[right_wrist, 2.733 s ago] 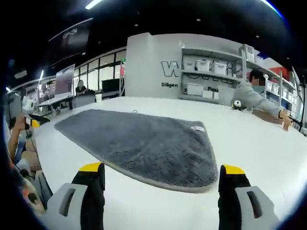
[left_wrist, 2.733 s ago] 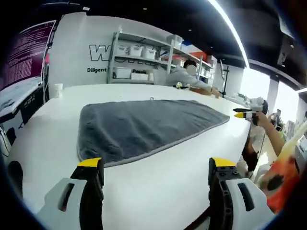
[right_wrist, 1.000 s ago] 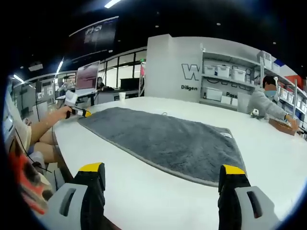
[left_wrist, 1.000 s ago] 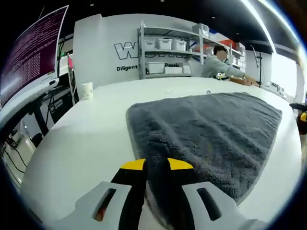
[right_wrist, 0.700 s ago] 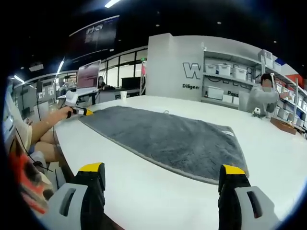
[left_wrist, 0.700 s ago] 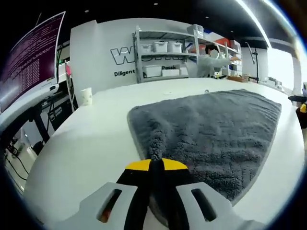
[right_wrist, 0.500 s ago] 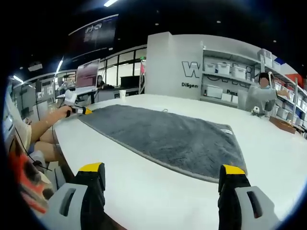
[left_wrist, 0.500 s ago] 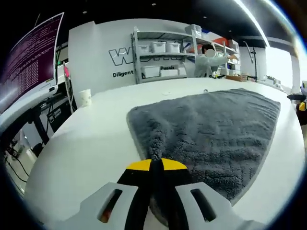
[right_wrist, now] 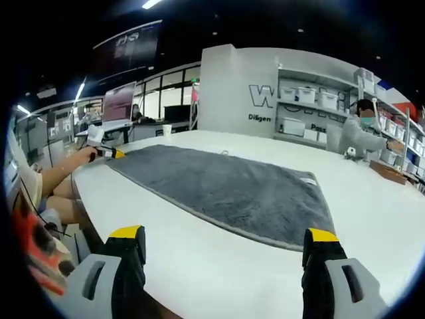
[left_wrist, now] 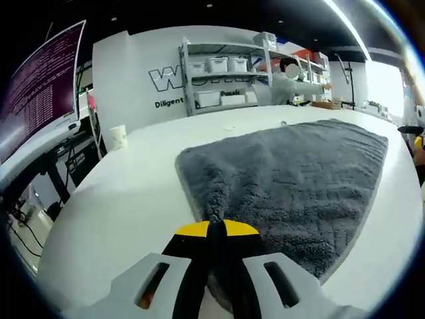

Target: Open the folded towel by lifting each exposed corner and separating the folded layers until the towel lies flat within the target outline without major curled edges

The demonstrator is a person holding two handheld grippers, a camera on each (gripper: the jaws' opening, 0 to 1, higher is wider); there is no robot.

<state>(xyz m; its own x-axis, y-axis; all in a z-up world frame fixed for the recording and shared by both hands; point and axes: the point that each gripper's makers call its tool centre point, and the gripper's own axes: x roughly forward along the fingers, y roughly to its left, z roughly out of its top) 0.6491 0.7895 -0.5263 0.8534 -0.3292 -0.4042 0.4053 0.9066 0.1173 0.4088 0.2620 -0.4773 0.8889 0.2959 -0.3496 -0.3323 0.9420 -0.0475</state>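
A grey fluffy towel (left_wrist: 292,169) lies spread on the white table (left_wrist: 126,193). In the left gripper view, my left gripper (left_wrist: 216,229) is shut on the towel's near corner, with pile bunched between the yellow-tipped jaws. From the right gripper view, the same towel (right_wrist: 219,186) stretches away to the left, a small white label (right_wrist: 307,181) near its right end. My right gripper (right_wrist: 224,240) hovers open over bare table in front of the towel's long edge, apart from it. The left gripper (right_wrist: 105,152) shows there at the towel's far left corner, held by a hand.
A paper cup (left_wrist: 117,136) stands at the table's far left, beside a large monitor (left_wrist: 36,93). Shelves with white bins (left_wrist: 226,80) line the back wall. A person (right_wrist: 358,133) sits at the table's far side. The holder's arm and lap (right_wrist: 40,193) lie off the table's left edge.
The left gripper came to the towel's corner and shut on it about 0.7 s ago, and has held still since. The right gripper stays open; its view has barely shifted.
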